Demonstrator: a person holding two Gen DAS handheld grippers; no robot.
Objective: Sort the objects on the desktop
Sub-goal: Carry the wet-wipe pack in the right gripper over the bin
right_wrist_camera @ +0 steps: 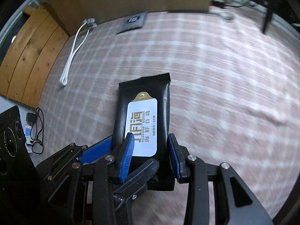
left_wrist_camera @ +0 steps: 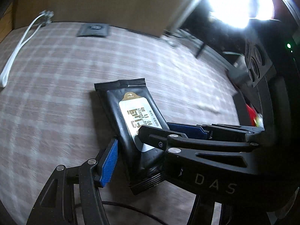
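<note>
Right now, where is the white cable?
The white cable lies at the far left of the checked cloth in both views, left of the grey sachet.

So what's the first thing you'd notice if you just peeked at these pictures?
A black wet-wipe packet with a white label, right in the middle above the pink checked cloth, with both the left gripper and the right gripper closed around its near end. Next, a white cable lying on the cloth's far left.
</note>
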